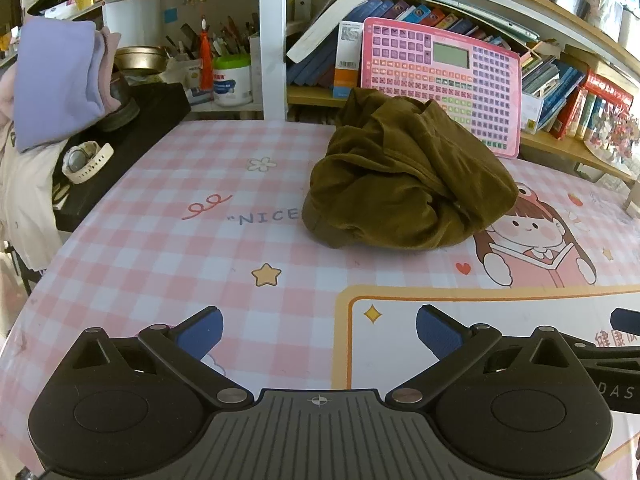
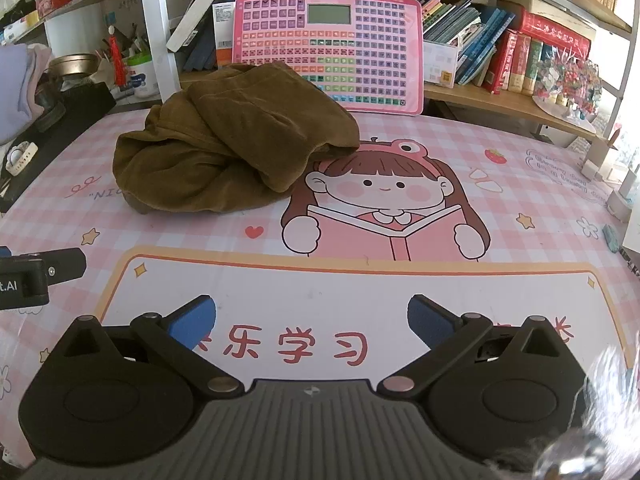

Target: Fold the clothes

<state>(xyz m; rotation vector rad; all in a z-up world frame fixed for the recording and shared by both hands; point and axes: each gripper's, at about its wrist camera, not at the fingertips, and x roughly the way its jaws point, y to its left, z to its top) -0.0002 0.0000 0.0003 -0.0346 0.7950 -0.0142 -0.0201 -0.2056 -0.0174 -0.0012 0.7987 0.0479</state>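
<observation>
Both wrist views look low across the desk mat (image 1: 168,240) toward the shelves — sharing the brown garment (image 2: 224,152).

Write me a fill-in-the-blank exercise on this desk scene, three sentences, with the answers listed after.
1. The brown garment lies on the table mat in a crumpled ____, not yet folded.
2. Both the left gripper and the right gripper have their jaws ____ and hold nothing.
3. Behind the garment, a ____ keyboard toy leans against the books.

Answers: heap; open; pink
</observation>
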